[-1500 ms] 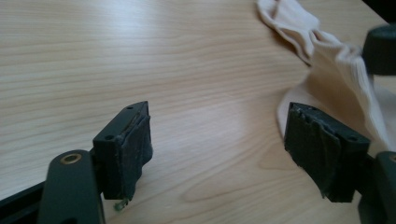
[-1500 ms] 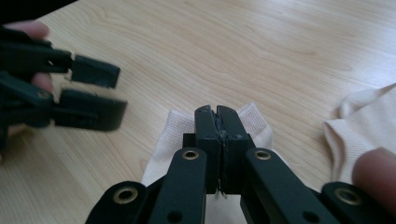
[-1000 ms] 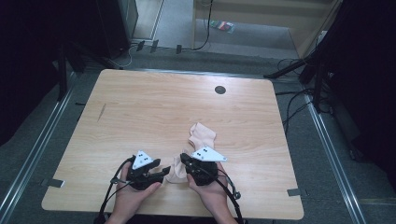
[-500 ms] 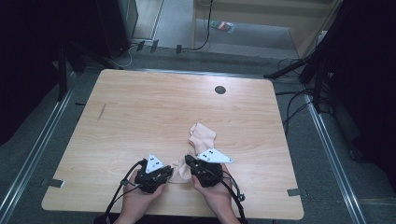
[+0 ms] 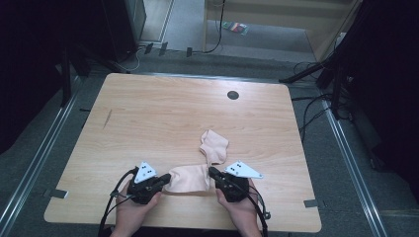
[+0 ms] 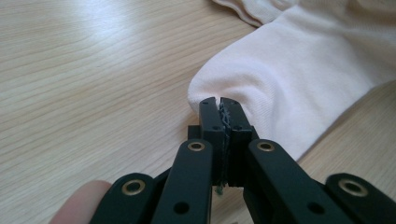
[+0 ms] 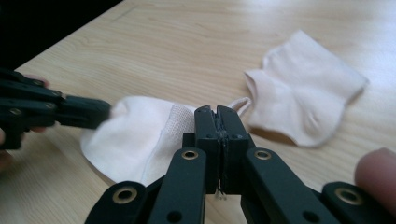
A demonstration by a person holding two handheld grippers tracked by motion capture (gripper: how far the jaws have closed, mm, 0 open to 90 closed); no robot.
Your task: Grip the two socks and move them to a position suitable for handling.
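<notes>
Since half a second ago the two grippers have drawn a little apart along the near edge of the wooden table (image 5: 148, 113), and the near sock (image 5: 188, 178) now lies stretched between them instead of bunched at the right hand. From the high view the left gripper (image 5: 165, 178) sits at the sock's left end and the right gripper (image 5: 213, 173) at its right end, each held by a hand coming in from the bottom. From the left gripper view, the left gripper (image 6: 219, 103) has its black jaws pressed together on the rounded end of the near sock (image 6: 299, 79), with the fabric puckered at the tips. From the right gripper view, the right gripper (image 7: 217, 113) has its jaws closed on the ribbed edge of the near sock (image 7: 135, 135), and the left gripper (image 7: 93, 113) reaches in from the left, touching the sock's far end. A second sock (image 5: 214, 145) lies flat on the table just beyond, its lower end next to the right gripper; in the right gripper view it (image 7: 303, 102) rests to the right, apart from the jaws
</notes>
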